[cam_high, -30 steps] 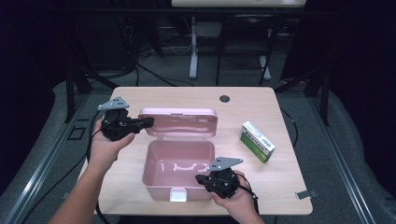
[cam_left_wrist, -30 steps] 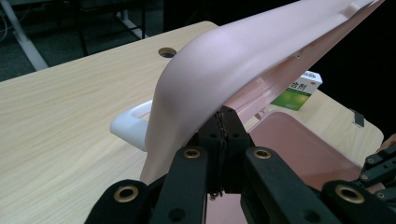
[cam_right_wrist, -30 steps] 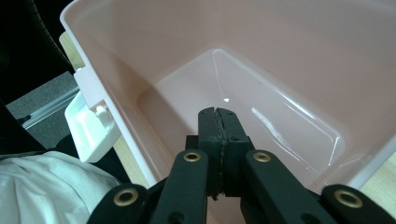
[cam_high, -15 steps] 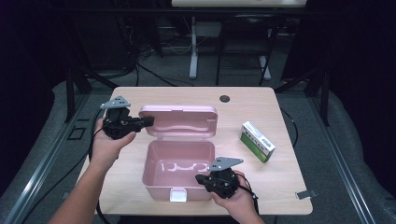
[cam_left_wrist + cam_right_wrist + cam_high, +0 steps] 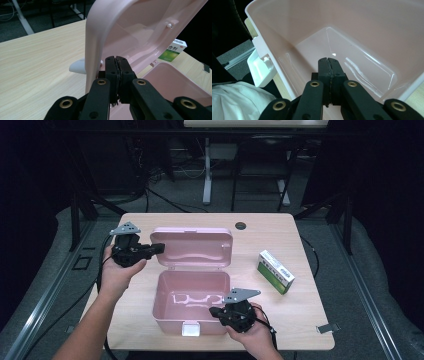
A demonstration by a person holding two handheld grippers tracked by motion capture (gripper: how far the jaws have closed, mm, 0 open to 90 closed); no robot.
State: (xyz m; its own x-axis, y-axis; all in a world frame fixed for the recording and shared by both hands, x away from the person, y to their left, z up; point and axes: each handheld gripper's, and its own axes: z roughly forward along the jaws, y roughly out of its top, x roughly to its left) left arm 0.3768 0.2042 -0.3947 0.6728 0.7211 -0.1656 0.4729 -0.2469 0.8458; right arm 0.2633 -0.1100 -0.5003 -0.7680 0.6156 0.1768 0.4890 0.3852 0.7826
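Right gripper (image 5: pixel 218 312): nearest the person, at the front right corner of the pink box (image 5: pixel 192 305), fingers pressed together on nothing, poised over the box's bare inside.
Pink box: open on the counter (image 5: pixel 300 320), its white latch (image 5: pixel 190 328) on the near wall.
Left gripper (image 5: pixel 159 248): farther back on the left, fingers closed with nothing between them, tips just beside the raised lid's (image 5: pixel 192 247) left edge.
Green carton (image 5: pixel 275 271): lying right of the box, well apart.
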